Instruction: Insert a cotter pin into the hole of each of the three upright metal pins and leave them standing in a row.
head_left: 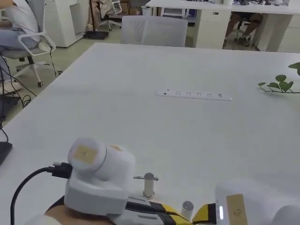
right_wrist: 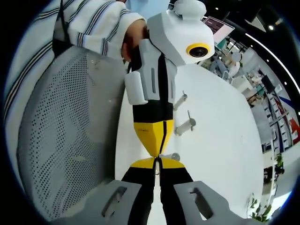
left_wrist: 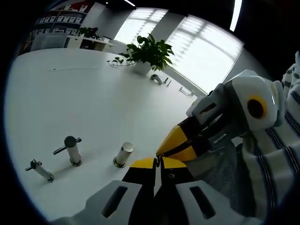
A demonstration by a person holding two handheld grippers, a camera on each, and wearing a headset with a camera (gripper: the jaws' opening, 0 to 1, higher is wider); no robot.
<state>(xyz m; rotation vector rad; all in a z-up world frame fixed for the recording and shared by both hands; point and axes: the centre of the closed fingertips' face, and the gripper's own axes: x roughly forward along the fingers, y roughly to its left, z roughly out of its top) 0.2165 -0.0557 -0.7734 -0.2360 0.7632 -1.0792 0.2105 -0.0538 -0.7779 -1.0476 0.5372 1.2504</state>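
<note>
One pin partly behind a tool

Open-plan office, identified by a large white worktable with a white power strip lying on it, further white desks and a drawer cabinet behind, and wheeled swivel chairs, one occupied by a seated person. Confirmed in the left gripper view by tall windows with slatted blinds, a ceiling light strip, a potted plant on the tabletop, and wall shelving at the far end.
</note>
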